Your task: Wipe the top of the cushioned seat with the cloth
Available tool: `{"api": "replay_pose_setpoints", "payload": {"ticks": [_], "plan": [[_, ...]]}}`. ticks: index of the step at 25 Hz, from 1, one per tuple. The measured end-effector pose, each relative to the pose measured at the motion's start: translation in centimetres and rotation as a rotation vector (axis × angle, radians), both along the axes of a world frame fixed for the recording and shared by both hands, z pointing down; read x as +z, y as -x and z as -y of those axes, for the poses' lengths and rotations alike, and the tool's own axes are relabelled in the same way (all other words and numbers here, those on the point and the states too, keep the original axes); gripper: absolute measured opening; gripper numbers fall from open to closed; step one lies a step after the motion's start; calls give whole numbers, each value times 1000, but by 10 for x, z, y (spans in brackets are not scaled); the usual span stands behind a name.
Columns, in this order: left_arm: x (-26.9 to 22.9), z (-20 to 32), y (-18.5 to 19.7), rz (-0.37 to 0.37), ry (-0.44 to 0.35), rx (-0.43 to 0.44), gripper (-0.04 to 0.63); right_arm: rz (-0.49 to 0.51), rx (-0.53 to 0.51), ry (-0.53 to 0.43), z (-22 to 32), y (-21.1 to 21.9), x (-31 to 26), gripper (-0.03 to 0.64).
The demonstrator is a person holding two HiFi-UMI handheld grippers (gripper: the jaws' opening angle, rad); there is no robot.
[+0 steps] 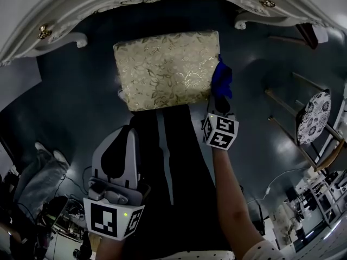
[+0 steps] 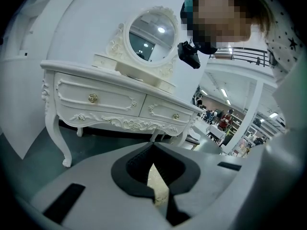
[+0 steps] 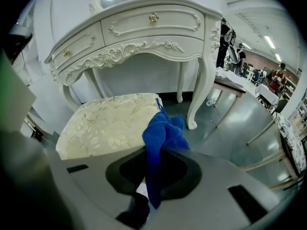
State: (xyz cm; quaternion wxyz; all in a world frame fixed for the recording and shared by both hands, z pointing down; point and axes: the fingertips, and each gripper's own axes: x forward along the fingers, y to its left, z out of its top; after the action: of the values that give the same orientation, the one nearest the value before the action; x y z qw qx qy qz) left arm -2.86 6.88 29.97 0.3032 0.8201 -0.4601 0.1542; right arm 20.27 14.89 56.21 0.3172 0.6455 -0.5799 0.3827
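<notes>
right gripper (image 1: 220,103): blue cloth (image 1: 222,80) at cushioned seat (image 1: 165,69) right edge | left gripper (image 1: 116,150): apart from seat

The right gripper (image 1: 219,106) is held out ahead on a bare, extended forearm (image 1: 232,199). Its marker cube (image 1: 220,131) sits just behind the fingers (image 3: 86,186), facing upward. These fingers are closed on a blue cloth (image 3: 160,138), which is pinched between them and bunches out past their tips. The left gripper (image 1: 129,131) is kept well behind the right fingers, close to the torso and pointed forward. Its fingers (image 2: 96,195) are brought together at the tips, and nothing is gripped between them.
</notes>
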Motion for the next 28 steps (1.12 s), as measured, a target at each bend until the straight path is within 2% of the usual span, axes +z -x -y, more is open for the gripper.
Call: {"api": "replay_pose_setpoints", "payload": {"ticks": [19, 28], "plan": [[-2, 4, 20, -7, -4, -45, 9, 29, -127, -18, 2, 65, -7, 60], [-3, 2, 26, -11, -7, -53, 9, 45, -149, -20, 3, 90, -8, 61]]}}
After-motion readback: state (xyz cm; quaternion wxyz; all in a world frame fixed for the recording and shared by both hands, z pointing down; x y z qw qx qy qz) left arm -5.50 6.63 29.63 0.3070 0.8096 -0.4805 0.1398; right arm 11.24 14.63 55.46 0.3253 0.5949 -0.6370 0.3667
